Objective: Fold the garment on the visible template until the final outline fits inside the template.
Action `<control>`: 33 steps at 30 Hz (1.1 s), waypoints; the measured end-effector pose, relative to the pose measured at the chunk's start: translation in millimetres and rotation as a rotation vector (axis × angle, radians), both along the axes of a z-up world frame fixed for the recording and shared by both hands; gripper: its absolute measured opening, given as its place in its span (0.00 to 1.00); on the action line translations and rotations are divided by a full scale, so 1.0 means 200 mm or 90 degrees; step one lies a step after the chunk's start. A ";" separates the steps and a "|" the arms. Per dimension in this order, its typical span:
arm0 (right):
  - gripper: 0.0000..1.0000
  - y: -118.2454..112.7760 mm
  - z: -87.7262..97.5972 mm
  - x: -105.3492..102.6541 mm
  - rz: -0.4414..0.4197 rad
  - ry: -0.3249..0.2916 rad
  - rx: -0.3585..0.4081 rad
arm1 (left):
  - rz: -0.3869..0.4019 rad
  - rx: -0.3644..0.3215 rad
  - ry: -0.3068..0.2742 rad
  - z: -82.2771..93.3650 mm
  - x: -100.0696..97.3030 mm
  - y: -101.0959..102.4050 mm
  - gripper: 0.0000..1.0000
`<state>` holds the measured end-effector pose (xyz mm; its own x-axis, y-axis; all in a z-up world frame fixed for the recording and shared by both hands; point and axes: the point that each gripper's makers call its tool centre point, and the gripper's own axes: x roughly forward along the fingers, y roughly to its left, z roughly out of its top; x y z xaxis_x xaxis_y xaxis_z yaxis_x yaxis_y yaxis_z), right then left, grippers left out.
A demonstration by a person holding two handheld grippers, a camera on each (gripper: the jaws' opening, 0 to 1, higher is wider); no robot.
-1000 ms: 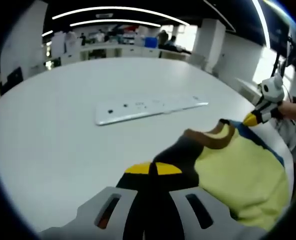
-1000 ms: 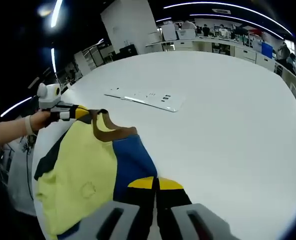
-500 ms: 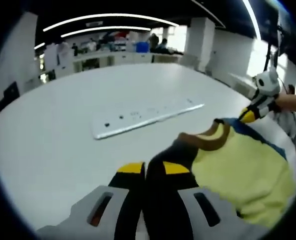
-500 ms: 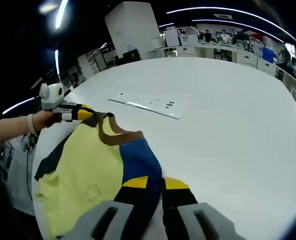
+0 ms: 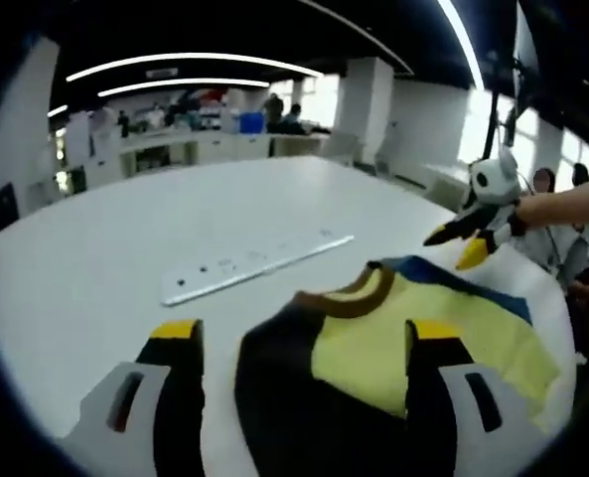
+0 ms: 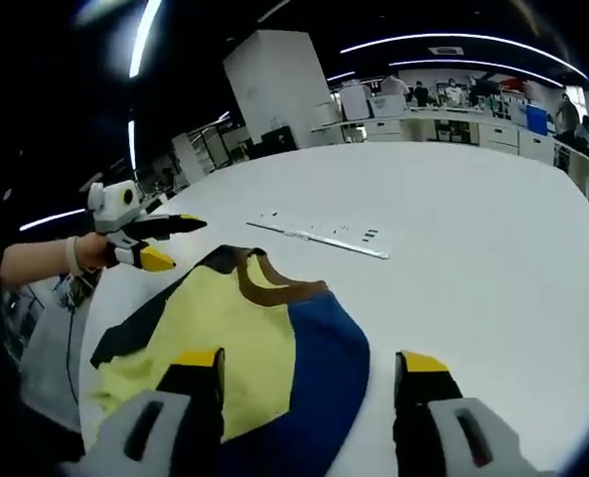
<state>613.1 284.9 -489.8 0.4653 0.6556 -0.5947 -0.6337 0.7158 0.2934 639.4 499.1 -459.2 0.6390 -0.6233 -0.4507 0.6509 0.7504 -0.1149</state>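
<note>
Your left gripper [image 5: 299,343] has its two yellow-tipped black jaws spread wide, with nothing between them. The yellow fabric garment with black and blue side panels and a brown collar [image 5: 413,343] lies flat on the white round table [image 5: 95,258] just beyond and between those jaws, its black panel nearest your left jaw and its yellow middle reaching under the right one. Whether the jaw tips touch the cloth, you cannot tell.

Your right gripper [image 6: 309,373] is open just as wide and grips nothing. In its view the same garment [image 6: 224,338] spreads between and past the jaws, the blue panel lying in the gap and the yellow body running off to the left of the left jaw. The brown collar [image 6: 269,288] sits beyond the fingertips, toward the middle of the table.

Farther out than the collar, well apart from both pairs of jaws, a long flat white template strip with small dark marks [image 5: 254,268] lies on the table; the garment is near it but not on it.

In the left gripper view your right gripper [image 5: 463,238] shows at the garment's far blue edge, its jaws parted and clear of the cloth. In the right gripper view your left gripper [image 6: 160,238] hangs just beyond the garment's black corner, jaws likewise parted, held in your hand [image 6: 80,253].
</note>
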 end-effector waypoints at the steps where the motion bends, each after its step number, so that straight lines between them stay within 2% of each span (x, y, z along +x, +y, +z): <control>1: 0.74 -0.01 0.02 -0.01 -0.001 -0.004 0.002 | 0.002 -0.009 0.002 0.01 -0.02 -0.01 0.89; 6: 0.84 -0.05 0.11 -0.07 -0.005 -0.018 0.013 | 0.003 -0.032 -0.008 0.07 -0.08 -0.03 0.94; 12: 0.85 -0.10 0.17 -0.16 -0.030 -0.023 0.034 | 0.014 -0.063 -0.022 0.19 -0.18 -0.03 0.97; 20: 0.82 -0.15 0.18 -0.35 -0.060 -0.028 0.045 | 0.014 -0.064 -0.045 0.30 -0.35 0.03 0.95; 28: 0.81 -0.19 0.20 -0.55 -0.077 -0.041 0.047 | 0.013 -0.066 -0.050 0.34 -0.51 0.06 0.93; 33: 0.67 -0.21 0.21 -0.70 -0.078 -0.047 0.043 | 0.013 -0.079 -0.054 0.36 -0.62 0.07 0.91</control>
<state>472.1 243.0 -448.1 0.5853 0.6280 -0.5128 -0.5642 0.7697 0.2986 514.7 513.3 -386.3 0.6846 -0.6576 -0.3146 0.6471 0.7469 -0.1531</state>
